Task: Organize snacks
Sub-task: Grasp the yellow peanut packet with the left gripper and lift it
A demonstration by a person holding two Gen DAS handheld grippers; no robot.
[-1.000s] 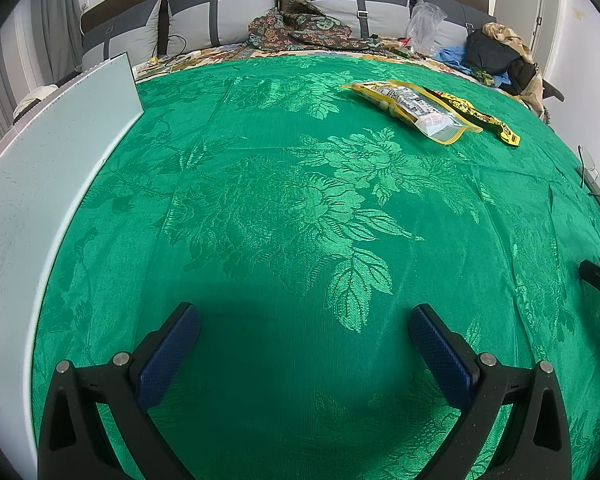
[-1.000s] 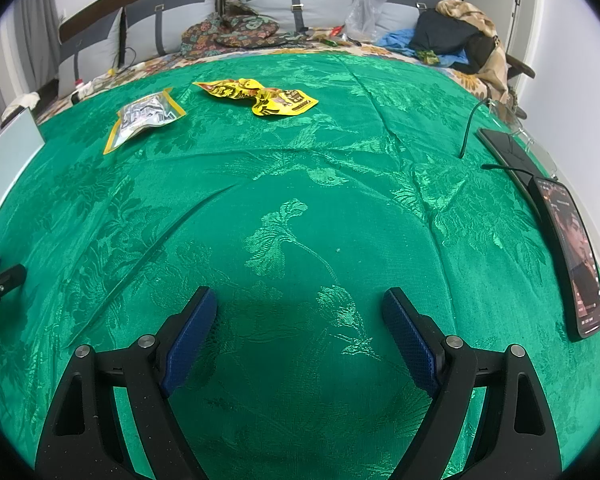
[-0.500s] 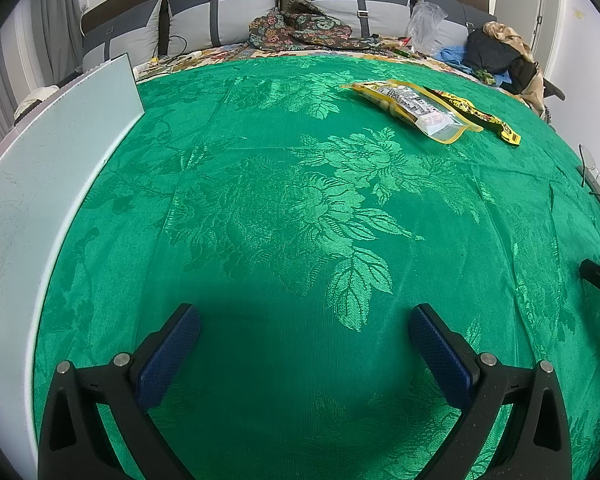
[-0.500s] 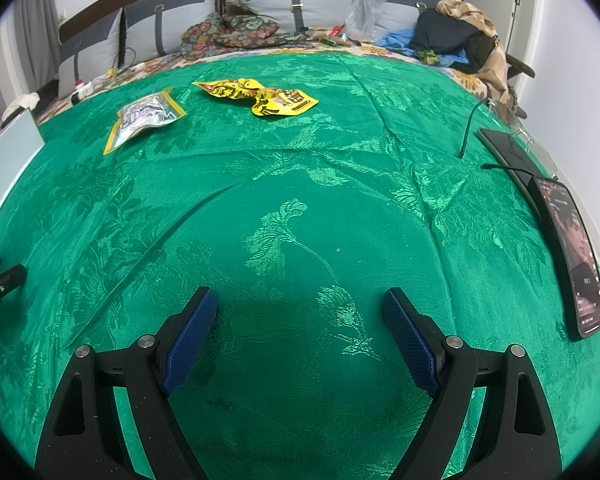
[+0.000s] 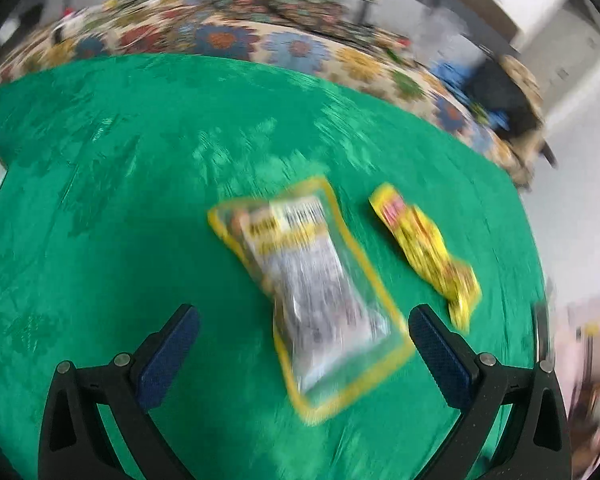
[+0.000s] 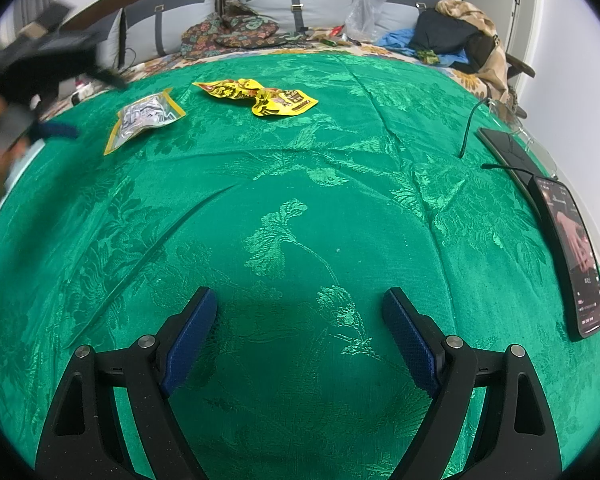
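Left gripper (image 5: 304,344): jaws were held wide apart, nothing gripped.
Right gripper (image 6: 299,334): jaws spread, empty.
Silver pouch (image 5: 316,284): yellow-bordered, blurred; was seen lying between the left fingers.
Yellow packet (image 5: 428,252): crumpled, beyond the left gripper's right finger.
Green cloth (image 6: 300,184): floral weave.

The left tool (image 5: 304,344) has moved a long way across the bed. Before, it sat low over bare green cloth (image 5: 100,220), with the snacks far off. Now it hangs over the clear snack bag with the yellow edge (image 5: 320,292), which lies between its wide-open fingers, and the yellow wrapper (image 5: 428,248) is just beside it. From the right wrist view, the left tool now shows up high on the left, blurry.
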